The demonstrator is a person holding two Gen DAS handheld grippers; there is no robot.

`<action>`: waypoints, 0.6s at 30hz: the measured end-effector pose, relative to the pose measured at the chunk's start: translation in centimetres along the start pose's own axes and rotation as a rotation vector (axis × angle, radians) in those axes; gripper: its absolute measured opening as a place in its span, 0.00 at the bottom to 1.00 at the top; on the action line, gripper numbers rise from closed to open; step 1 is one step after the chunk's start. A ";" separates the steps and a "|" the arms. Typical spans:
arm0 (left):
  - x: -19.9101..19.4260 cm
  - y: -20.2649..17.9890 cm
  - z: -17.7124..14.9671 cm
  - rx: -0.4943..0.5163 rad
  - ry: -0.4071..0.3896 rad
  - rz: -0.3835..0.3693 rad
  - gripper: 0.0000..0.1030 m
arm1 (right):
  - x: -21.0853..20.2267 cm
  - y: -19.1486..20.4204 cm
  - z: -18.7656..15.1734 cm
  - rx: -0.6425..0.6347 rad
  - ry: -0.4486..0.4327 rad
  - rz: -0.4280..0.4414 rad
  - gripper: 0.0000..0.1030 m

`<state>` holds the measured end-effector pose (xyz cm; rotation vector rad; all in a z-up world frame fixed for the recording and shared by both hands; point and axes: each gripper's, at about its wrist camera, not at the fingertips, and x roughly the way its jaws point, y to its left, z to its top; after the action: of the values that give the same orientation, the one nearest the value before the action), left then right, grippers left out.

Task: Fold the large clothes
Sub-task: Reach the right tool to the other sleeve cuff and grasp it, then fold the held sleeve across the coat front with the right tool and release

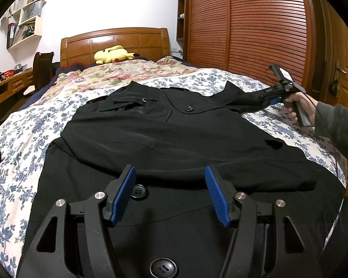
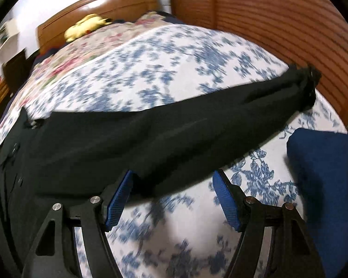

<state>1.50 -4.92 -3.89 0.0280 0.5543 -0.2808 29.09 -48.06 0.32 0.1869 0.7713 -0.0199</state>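
Observation:
A large black coat [image 1: 174, 139] lies front-up and flat on the floral bed [image 1: 23, 139]. One sleeve is folded across its body. My left gripper [image 1: 169, 169] hovers open over the coat's lower part, near its big buttons [image 1: 139, 191], with nothing between the pads. Its other sleeve [image 2: 174, 127] stretches out to the right across the bedspread. My right gripper [image 2: 172, 173] stands open just above that sleeve's near edge; the pads press on nothing. The left wrist view shows the right gripper [image 1: 266, 97] in a hand at the sleeve's end. The right wrist view is motion-blurred.
A yellow plush toy [image 1: 113, 54] lies by the wooden headboard [image 1: 116, 39]. A slatted wooden wardrobe [image 1: 243, 23] runs along the bed's right side. A desk [image 1: 7, 85] and wall shelves [image 1: 25, 23] are at left. A dark blue fabric [image 2: 324, 185] lies at the right.

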 end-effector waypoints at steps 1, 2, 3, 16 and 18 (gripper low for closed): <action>0.0 0.0 0.0 -0.001 0.002 -0.001 0.61 | 0.4 -0.3 0.2 0.020 0.004 0.002 0.71; 0.1 0.0 0.0 -0.001 0.003 -0.002 0.61 | 0.8 -0.6 0.4 0.037 0.009 0.000 0.71; 0.1 0.0 0.0 -0.001 0.004 -0.002 0.61 | 1.2 -0.7 0.6 0.050 0.016 0.002 0.71; 0.1 -0.1 0.0 0.001 0.000 0.003 0.61 | -3.3 5.8 1.6 -0.245 -0.060 0.068 0.08; 0.1 -0.1 0.0 0.001 -0.001 0.005 0.61 | -5.2 7.4 1.2 -0.292 -0.088 0.093 0.08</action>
<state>1.50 -5.02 -3.95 0.0305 0.5526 -0.2763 26.78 -41.28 5.94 -0.0557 0.6681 0.1710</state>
